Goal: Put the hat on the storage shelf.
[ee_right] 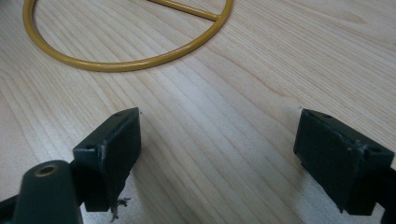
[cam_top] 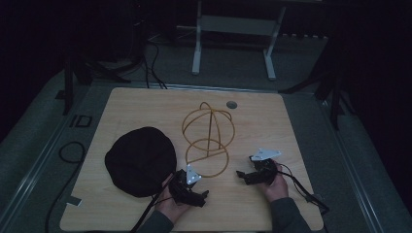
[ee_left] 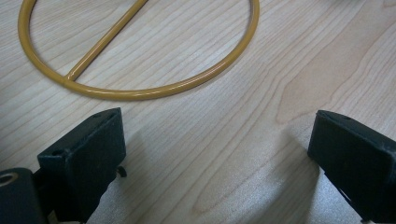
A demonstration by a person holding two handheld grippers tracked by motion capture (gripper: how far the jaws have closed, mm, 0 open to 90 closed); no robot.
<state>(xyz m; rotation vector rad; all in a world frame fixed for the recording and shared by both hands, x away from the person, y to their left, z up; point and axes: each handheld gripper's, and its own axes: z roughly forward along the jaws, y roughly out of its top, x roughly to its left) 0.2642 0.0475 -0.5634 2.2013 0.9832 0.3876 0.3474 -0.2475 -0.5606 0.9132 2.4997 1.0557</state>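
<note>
Grippers (cam_top: 223, 184) just short of stand (cam_top: 208, 141)

Looking like a dim lab or recording room: a bare wooden tabletop (cam_top: 272, 121) standing alone on grey carpet, with black cables (cam_top: 68, 155) trailing across the floor, dark tripod-like stand legs (cam_top: 77, 73) flanking both sides, and the white metal frame of another desk (cam_top: 233, 43) sitting behind. Nothing homely lying about, only test gear and darkness surrounding.
</note>
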